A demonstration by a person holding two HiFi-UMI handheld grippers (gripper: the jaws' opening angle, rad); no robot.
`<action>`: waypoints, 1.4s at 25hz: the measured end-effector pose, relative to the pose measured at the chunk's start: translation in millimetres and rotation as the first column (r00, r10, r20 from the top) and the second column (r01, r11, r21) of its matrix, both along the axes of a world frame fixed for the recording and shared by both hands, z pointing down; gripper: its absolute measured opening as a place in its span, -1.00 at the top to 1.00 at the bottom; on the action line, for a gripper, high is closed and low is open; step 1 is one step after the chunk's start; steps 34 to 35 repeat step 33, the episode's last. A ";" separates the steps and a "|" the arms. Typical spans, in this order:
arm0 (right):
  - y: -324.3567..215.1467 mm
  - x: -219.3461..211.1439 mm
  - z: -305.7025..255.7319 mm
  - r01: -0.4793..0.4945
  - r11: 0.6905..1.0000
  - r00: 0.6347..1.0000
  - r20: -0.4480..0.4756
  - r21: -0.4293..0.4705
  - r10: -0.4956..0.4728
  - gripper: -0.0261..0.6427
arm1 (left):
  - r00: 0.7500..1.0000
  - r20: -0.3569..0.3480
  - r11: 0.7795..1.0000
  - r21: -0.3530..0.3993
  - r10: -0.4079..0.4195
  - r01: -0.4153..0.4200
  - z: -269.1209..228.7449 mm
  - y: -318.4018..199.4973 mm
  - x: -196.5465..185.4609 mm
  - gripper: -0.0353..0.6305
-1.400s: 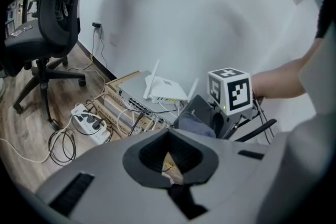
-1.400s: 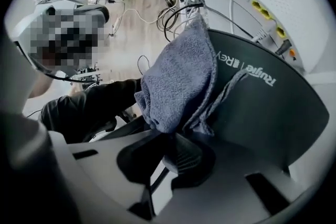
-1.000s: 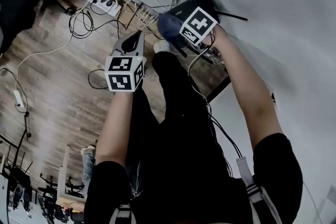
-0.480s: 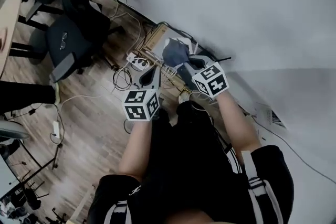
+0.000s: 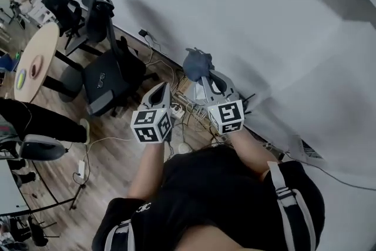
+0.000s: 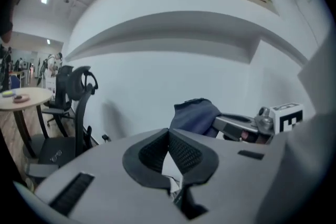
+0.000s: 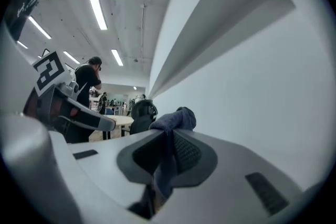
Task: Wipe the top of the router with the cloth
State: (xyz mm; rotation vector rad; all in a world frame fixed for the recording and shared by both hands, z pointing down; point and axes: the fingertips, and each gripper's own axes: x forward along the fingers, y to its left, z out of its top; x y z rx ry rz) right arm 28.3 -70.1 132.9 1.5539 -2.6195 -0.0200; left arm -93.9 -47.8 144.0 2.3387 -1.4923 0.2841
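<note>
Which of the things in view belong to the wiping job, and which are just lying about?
Job: cloth, clamped in the right gripper's jaws; router not visible.
Lying about: office chairs, round table, floor cables.

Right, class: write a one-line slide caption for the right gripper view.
Right gripper shut on the blue cloth, held up before a plain white wall.

White wall (image 5: 264, 20); at its foot, tangled cables (image 5: 191, 121); left of it, wood floor (image 5: 117, 153), black chairs (image 5: 108, 82), round table (image 5: 35, 60).
</note>
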 end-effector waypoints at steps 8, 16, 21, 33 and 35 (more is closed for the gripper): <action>-0.8 -1.2 -90.3 -0.034 0.991 0.996 0.084 0.126 0.024 0.86 | 0.995 0.054 0.978 0.196 -0.081 0.069 -69.6 6.1 -26.4 0.90; -6.1 -7.7 -81.5 -0.017 0.995 0.997 0.076 0.097 0.009 0.86 | 0.998 0.021 0.982 0.186 -0.050 0.046 -68.4 -6.7 -23.8 0.90; -12.1 -16.2 -74.7 0.012 0.995 0.996 0.091 0.102 -0.021 0.86 | 0.999 0.031 0.987 0.159 -0.027 0.022 -53.7 -18.2 -26.4 0.90; -17.4 -16.5 -64.9 0.018 0.997 0.994 0.109 0.080 -0.026 0.86 | 1.000 0.017 0.991 0.134 -0.013 0.011 -42.7 -26.3 -22.2 0.90; -17.4 -16.5 -64.9 0.018 0.997 0.994 0.109 0.080 -0.026 0.86 | 1.000 0.017 0.991 0.134 -0.013 0.011 -42.7 -26.3 -22.2 0.90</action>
